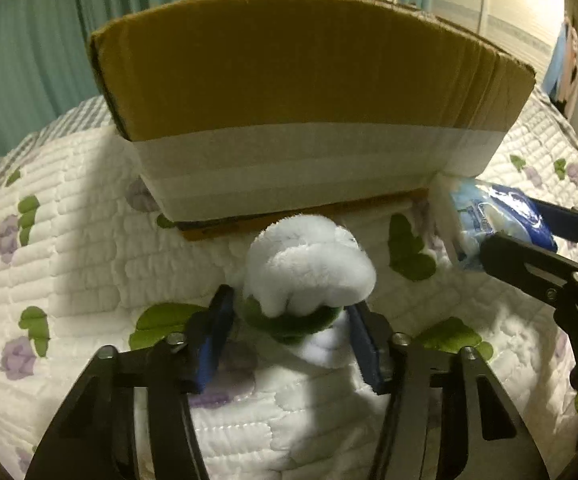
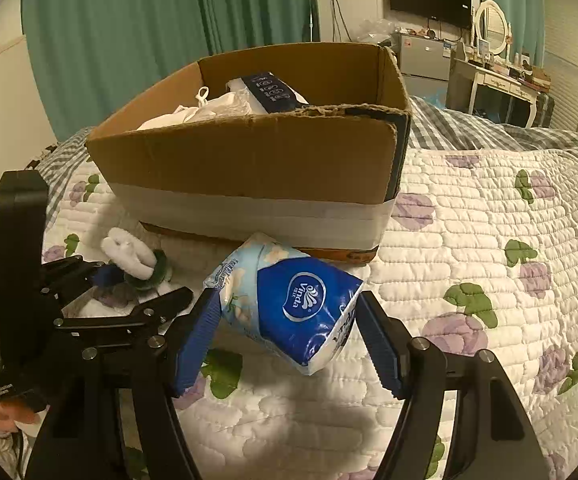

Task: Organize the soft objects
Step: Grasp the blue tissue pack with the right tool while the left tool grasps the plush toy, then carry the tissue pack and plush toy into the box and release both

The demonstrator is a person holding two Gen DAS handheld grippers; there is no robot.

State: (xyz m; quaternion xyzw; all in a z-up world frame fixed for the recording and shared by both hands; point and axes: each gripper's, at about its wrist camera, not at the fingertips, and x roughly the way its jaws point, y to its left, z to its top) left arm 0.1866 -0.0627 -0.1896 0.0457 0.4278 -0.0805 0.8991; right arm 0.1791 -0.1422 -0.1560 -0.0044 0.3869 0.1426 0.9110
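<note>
Tissue pack (image 2: 289, 312) and plush toy (image 1: 309, 272) pinched — pickup step

Each is gripped by one hand-held gripper — right (image 2: 287, 334), left (image 1: 289, 328); lifting into the box (image 2: 257, 160) is called for next

Both tongs (image 1: 289, 340) (image 2: 287, 340) clamped, side by side

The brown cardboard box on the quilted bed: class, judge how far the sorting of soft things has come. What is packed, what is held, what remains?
Done: the brown cardboard box already holds white cloth items and a dark blue pack. In hand: the left gripper grips a white and green plush toy; the right gripper grips a blue Vinda tissue pack. Left: both must go into the box.
</note>
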